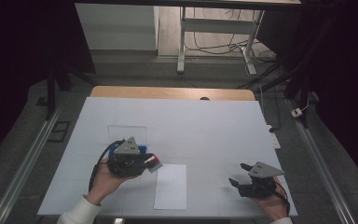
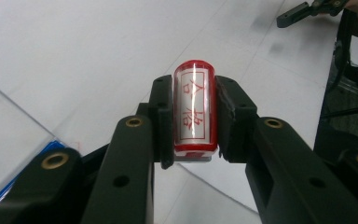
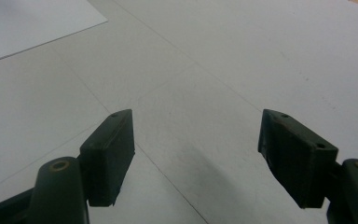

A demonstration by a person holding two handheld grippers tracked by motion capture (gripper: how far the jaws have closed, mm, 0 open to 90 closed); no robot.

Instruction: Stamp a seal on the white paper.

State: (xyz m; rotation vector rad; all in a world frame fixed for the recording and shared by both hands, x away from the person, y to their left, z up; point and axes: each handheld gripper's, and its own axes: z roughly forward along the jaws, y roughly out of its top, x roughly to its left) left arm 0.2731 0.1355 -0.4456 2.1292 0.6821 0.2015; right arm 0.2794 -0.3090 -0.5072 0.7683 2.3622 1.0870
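Stamp [image 2: 194, 108] sits clenched lengthwise between the left gripper [image 1: 152, 163] fingers, just left of the paper sheet [image 1: 170, 186]; right gripper [image 1: 241, 174] hangs released, farther off.

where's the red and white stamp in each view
high view: the stamp sits at the tip of the left gripper, left of centre, just above the top left corner of the white paper sheet.
left gripper view: the stamp is at centre, clamped between the two black jaws.
right gripper view: no stamp here; the right gripper is open above the table.
shared landmark: the white paper sheet.
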